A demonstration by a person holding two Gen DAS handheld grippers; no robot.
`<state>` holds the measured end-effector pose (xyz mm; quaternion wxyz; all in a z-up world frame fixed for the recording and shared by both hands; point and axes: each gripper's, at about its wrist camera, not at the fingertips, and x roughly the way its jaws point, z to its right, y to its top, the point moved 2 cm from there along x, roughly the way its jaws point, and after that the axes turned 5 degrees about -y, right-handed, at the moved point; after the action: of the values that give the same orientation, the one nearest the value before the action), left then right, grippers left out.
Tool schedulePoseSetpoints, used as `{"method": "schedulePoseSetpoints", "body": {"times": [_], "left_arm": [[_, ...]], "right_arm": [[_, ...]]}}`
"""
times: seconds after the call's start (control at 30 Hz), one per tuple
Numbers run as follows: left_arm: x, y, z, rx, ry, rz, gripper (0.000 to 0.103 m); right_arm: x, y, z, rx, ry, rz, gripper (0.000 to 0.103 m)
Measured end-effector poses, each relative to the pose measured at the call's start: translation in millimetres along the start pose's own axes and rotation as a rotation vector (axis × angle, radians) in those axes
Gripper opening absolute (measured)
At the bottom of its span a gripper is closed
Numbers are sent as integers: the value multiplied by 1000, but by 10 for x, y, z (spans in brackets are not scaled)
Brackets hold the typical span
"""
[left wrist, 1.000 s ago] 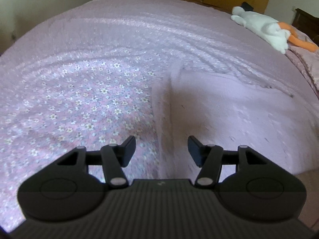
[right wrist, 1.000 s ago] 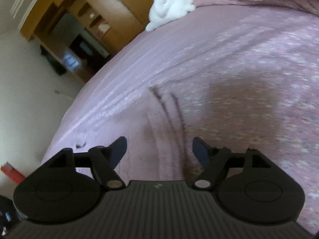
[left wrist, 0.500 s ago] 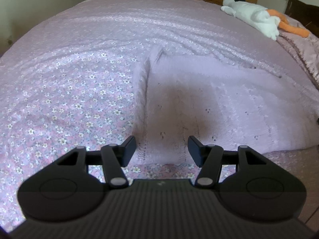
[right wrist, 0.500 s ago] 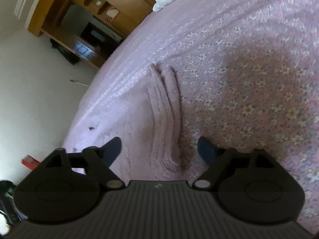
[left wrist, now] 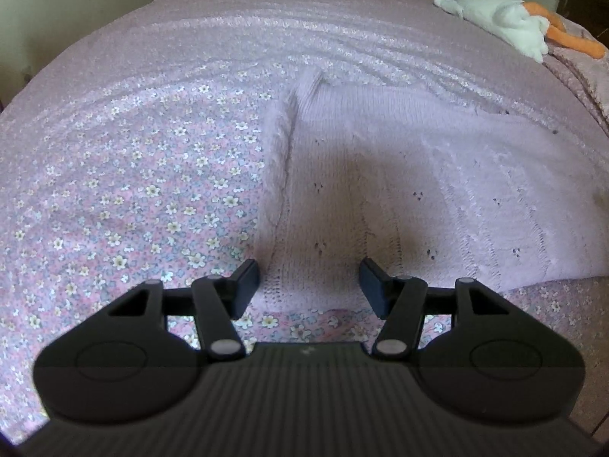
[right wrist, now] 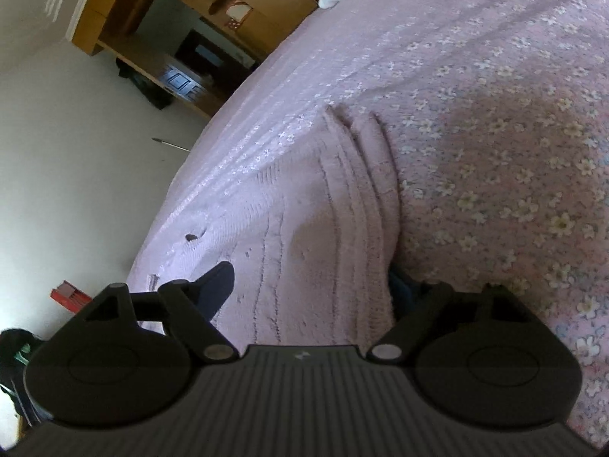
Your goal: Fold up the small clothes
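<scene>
The pale lilac knitted garment [left wrist: 399,175] lies flat on the pink floral bedspread [left wrist: 125,190], and in the left wrist view its long axis runs from the near hem, just ahead of the gripper, away and to the right toward the bed's edge, with a rolled, ribbed edge [left wrist: 276,160] running straight away from the camera along its left side. In the right wrist view the same garment [right wrist: 304,228] reaches away from the gripper, its ribbed folds [right wrist: 365,175] pointing toward the far wooden furniture [right wrist: 160,38]. Compared with 0.5 s ago, the left gripper [left wrist: 309,285] sits slightly further back, so a strip of bedspread shows before the hem, while the right gripper [right wrist: 310,285] has moved forward, with the knit now between its fingers. The left gripper is spread wide, holding nothing, its fingertips [left wrist: 247,278] at the garment's near hem. The right gripper is also spread wide, straddling the garment's near end, 1 finger [right wrist: 217,282] over the knit and the other half hidden beside the ribbed fold. A white plush toy with orange parts [left wrist: 498,15] lies at the bed's far right
</scene>
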<state>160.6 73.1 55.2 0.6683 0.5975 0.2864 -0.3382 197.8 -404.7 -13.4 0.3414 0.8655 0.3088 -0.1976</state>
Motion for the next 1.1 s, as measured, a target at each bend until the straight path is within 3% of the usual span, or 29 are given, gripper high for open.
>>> {"method": "schedulePoseSetpoints", "body": {"times": [0.33, 0.4, 0.47, 0.53, 0.73, 1.1], "left_arm": [[85, -14, -22, -41, -9, -21, 61], [94, -7, -27, -52, -11, -23, 61], [108, -7, -36, -61, -10, -26, 61], [114, -16, -32, -60, -5, -27, 61], [77, -41, 34, 4, 18, -35, 61], [103, -27, -10, -29, 1, -50, 61]], "right_arm": [[6, 28, 12, -42, 22, -35, 85], [9, 27, 29, -26, -2, -22, 73], [-5, 33, 92, 8, -22, -17, 50], [-6, 54, 202, 70, -12, -22, 38], [43, 104, 184, 99, -6, -60, 40], [170, 110, 84, 79, -55, -31, 40]]}}
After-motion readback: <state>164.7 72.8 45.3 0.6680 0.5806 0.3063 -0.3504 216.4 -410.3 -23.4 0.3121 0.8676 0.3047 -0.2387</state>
